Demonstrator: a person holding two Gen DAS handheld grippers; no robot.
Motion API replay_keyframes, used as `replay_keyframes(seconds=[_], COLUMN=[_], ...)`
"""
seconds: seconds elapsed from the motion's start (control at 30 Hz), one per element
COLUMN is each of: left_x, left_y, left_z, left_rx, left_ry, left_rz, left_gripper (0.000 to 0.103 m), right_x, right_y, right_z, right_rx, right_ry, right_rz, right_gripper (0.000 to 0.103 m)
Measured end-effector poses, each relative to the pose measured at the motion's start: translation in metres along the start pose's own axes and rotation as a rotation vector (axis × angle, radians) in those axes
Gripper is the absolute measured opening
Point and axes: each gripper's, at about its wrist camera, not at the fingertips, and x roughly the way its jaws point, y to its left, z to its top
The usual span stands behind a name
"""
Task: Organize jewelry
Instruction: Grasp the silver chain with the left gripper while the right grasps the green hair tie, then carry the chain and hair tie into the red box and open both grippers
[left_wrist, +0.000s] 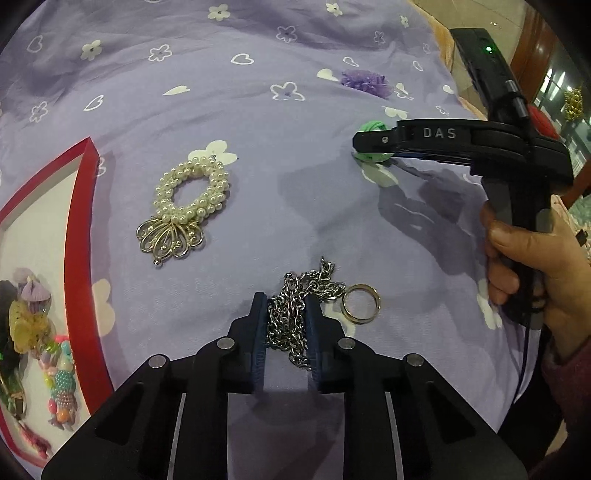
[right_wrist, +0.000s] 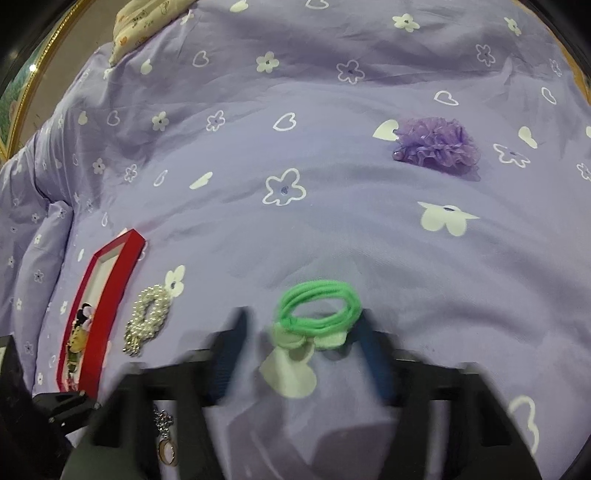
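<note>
My left gripper (left_wrist: 286, 306) is shut on a silver chain (left_wrist: 295, 295) that lies on the purple bedsheet, with a silver ring (left_wrist: 360, 304) on its right end. A pearl bracelet with a gold charm (left_wrist: 188, 203) lies ahead to the left. My right gripper (right_wrist: 301, 328) is open, its blurred fingers on either side of a green hair tie (right_wrist: 319, 304); it also shows in the left wrist view (left_wrist: 369, 146) over the green tie (left_wrist: 371, 127). The red box (left_wrist: 79, 236) at the left holds several colourful hair pieces.
A purple ruffled scrunchie (right_wrist: 439, 146) lies further back on the sheet, and shows in the left wrist view (left_wrist: 364, 81). The red box (right_wrist: 103, 295) and pearl bracelet (right_wrist: 147, 317) sit left of my right gripper. A pillow (right_wrist: 147, 22) lies at the far edge.
</note>
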Motion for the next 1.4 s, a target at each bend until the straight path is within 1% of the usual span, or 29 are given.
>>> replay_keyframes(seconds=[0.07, 0.17, 0.3, 0.5, 0.7, 0.9, 1.4], left_x=[-0.003, -0.009, -0.021, -0.046, -0.069, -0.092, -0.131], left_y=[0.001, 0.003, 0.005, 0.015, 0.026, 0.042, 0.086], left_z=[0.0, -0.001, -0.004, -0.01, -0.017, -0.031, -0.07], left_rx=[-0.008, -0.023, -0.053, -0.108, -0.156, -0.201, -0.318], left_ry=[-0.007, -0.022, -0.051, -0.103, -0.145, -0.178, -0.225], left_rz=[-0.01, -0.019, -0.025, -0.032, -0.018, -0.001, 0.054], left_gripper=[0.015, 0.014, 0.014, 0.014, 0.014, 0.014, 0.014], right_x=[0.001, -0.006, -0.02, -0.04, -0.053, -0.06, -0.061], right_y=[0.001, 0.005, 0.015, 0.035, 0.059, 0.089, 0.152], right_z=[-0.001, -0.002, -0.01, -0.029, -0.047, -0.059, -0.08], right_rx=[-0.004, -0.013, -0.027, -0.034, -0.05, -0.093, -0.195], right_ry=[-0.004, -0.018, -0.026, -0.018, -0.002, 0.012, 0.054], right_rz=[0.0, 0.014, 0.058, 0.145, 0.217, 0.263, 0.334], right_gripper=[0.031, 0.029, 0.028, 0.028, 0.028, 0.028, 0.028])
